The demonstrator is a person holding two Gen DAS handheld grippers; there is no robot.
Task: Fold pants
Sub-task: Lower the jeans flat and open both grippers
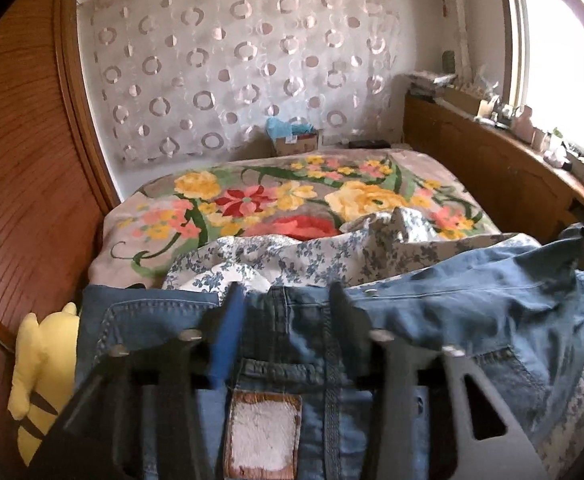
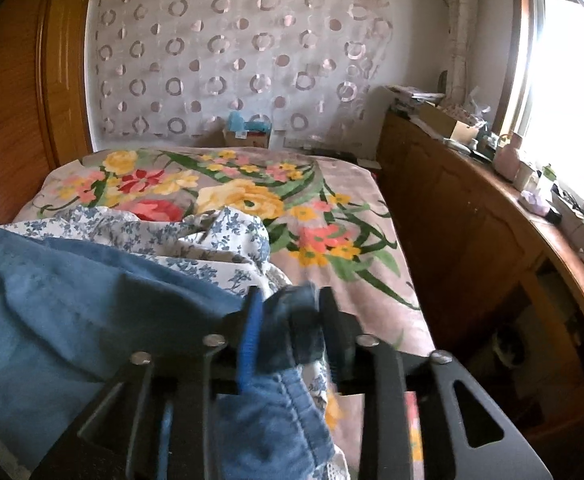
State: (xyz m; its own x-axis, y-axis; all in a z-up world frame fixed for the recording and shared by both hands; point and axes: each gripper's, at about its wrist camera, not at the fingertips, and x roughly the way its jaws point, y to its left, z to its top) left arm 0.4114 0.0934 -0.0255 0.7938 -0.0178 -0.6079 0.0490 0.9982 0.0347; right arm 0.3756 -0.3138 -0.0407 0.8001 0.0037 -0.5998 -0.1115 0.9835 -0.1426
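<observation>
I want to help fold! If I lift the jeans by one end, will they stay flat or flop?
Probably flop: the jeans sag in wrinkles and bunch between the right tongs. They look thick, with heavy seams, so likely weighty. Rough denim probably won't slip.

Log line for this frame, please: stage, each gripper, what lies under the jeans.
stage: releasing jeans | left gripper: open, waistband between fingers | right gripper: open, denim edge between fingers | under: floral cloth, bed blanket

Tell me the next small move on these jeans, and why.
Probably draw both grippers back, clear of the jeans. The left gripper stands apart over the waistband, its pads not pressing; the right gripper is also parted, with a bunched denim edge loose between the fingers. The cloth looks laid down and released.
</observation>
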